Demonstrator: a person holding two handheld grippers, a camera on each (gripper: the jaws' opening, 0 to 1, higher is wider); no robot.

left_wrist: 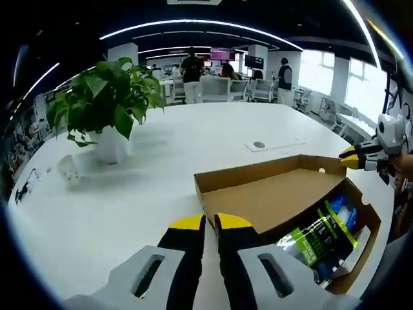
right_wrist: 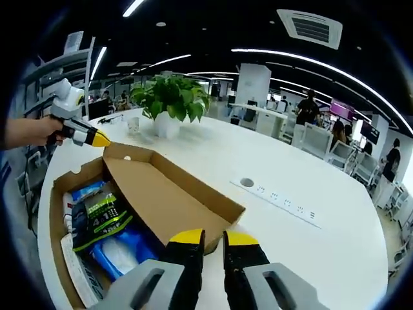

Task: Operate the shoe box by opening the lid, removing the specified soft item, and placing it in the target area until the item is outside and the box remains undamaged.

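Rising from 6 o'clock: left gripper point(left_wrist: 210, 223), its yellow-tipped black jaws pressed nearly together with a thin slit between them and nothing in it, tips just short of the lid's near edge.
Right gripper point(right_wrist: 214, 239): also at 6 o'clock in its own view, jaws parallel with a narrow gap (a little wider than the other's), pinching nothing, tips at the lid's near corner.
Same tongs seen across: the right gripper shows at 3 o'clock in the left gripper view, yellow tip at the box's far corner; the left gripper shows at 9 o'clock in the right gripper view, a hand point(right_wrist: 29, 131) around it, its tip at the box's far corner.
Shoe box point(right_wrist: 55, 239): brown cardboard, open, lying flat on the white table point(left_wrist: 193, 135).
Lid point(left_wrist: 271, 194): folded back on its hinge, plain inner face up, tilted over the box's long side.
Soft item: a blue packet point(right_wrist: 122, 248) lies inside the box, under a black-and-green packet point(right_wrist: 97, 216); I cannot tell which of the packets is the specified one.
Potted plant point(left_wrist: 106, 103): at 10 o'clock in the left gripper view, white pot, well apart from the box.
Socket strip point(right_wrist: 284, 203): set in the tabletop at 3 o'clock in the right gripper view.
Background: people point(left_wrist: 191, 71) standing among desks at 12 o'clock.
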